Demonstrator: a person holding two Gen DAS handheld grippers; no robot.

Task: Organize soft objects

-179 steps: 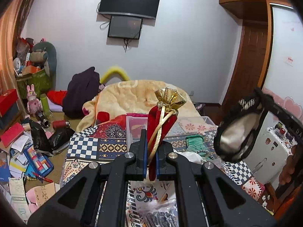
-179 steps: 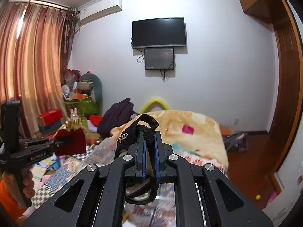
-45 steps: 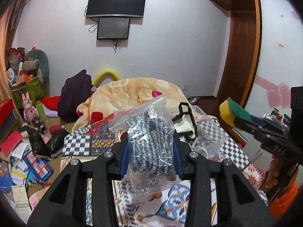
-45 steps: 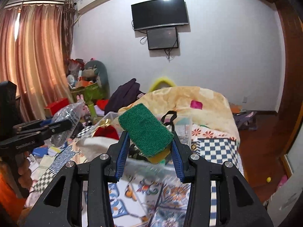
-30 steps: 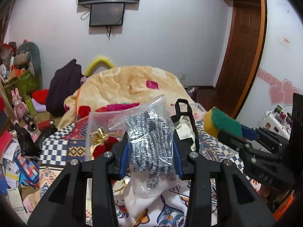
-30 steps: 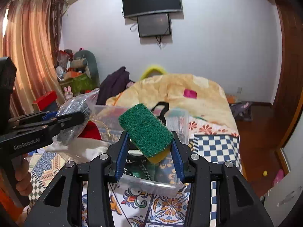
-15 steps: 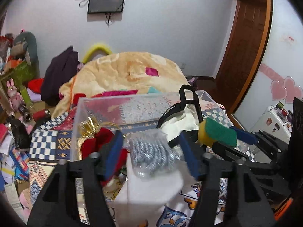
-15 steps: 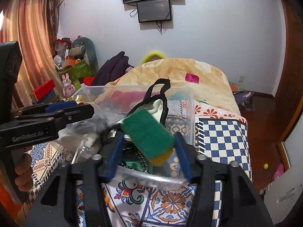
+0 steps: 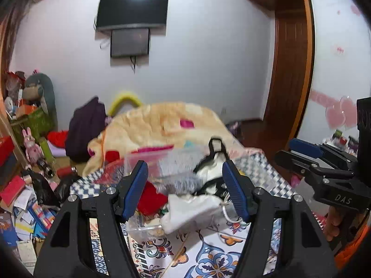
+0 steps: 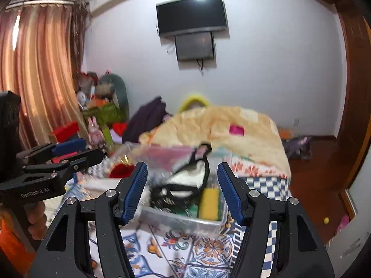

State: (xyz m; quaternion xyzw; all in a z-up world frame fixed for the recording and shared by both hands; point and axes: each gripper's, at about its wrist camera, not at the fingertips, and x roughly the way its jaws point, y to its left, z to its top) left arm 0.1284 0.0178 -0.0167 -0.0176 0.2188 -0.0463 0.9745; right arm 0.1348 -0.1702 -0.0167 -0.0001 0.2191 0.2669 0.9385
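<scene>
The left tool (image 9: 185, 190) is held with its blue-padded jaws spread wide and nothing between them. The right tool (image 10: 183, 187) is likewise spread wide and empty. Both are held above the near edge of a clear plastic bin (image 10: 185, 220) that stands on a patterned cloth (image 10: 204, 250). The right tool (image 9: 320, 162) is also seen at the right edge of the left camera's view, and the left tool (image 10: 58, 159) at the left edge of the right camera's view.

Inside the bin, a yellow and green sponge (image 10: 208, 203) is seen standing on edge at the near right. Beside it to the left, a black-strapped white bag (image 10: 187, 180) is lying, its strap rising above the rim. A bag of grey speckled cord (image 9: 180, 180) is lying blurred in the middle, and a red pouch (image 9: 150, 197) is seen at the left. A white cloth (image 9: 190, 210) is draped over the bin's near rim.

Farther off, a bed with a beige blanket (image 9: 162, 125) is seen, and a television (image 9: 133, 9) is mounted on the far wall.
</scene>
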